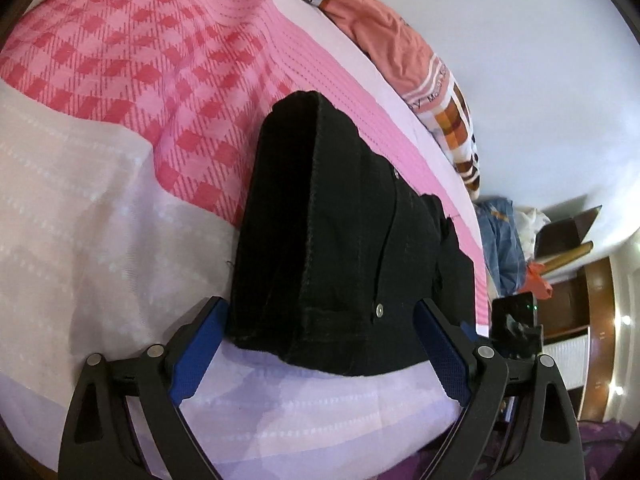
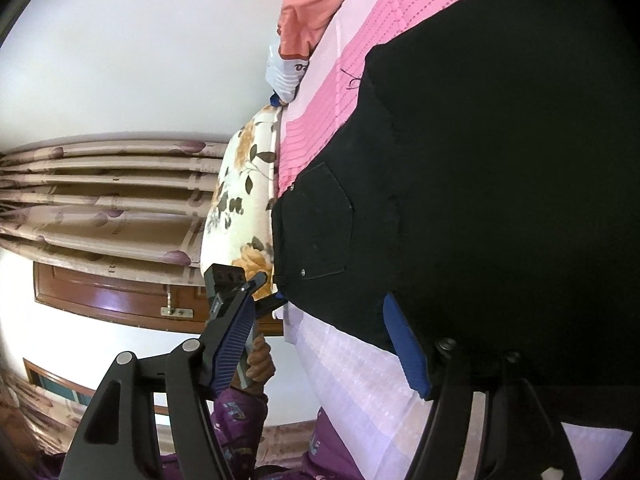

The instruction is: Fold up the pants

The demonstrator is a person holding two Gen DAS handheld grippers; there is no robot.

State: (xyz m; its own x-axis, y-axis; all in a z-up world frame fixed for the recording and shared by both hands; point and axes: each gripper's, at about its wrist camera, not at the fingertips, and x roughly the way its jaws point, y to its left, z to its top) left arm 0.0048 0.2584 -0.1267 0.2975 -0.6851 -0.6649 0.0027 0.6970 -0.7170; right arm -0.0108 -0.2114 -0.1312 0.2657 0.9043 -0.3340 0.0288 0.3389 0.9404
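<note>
Black pants (image 1: 344,240) lie folded on the pink and white bedspread (image 1: 120,120). In the left wrist view my left gripper (image 1: 320,344) is open, its blue pads (image 1: 196,356) straddling the near edge of the folded pants. In the right wrist view the pants (image 2: 480,180) fill the right side, back pocket showing. My right gripper (image 2: 320,344) is open, one blue pad (image 2: 404,344) against the pants' edge, the other in free air. The left gripper (image 2: 240,292) and the hand holding it show there at the bed's edge.
Orange clothes (image 1: 384,32) and a checked cloth (image 1: 456,128) lie along the far bed edge by the wall. Blue jeans (image 1: 500,240) sit at the bed's end. A floral pillow (image 2: 240,200), curtains (image 2: 100,200) and a wooden door (image 2: 100,292) lie beyond the bed.
</note>
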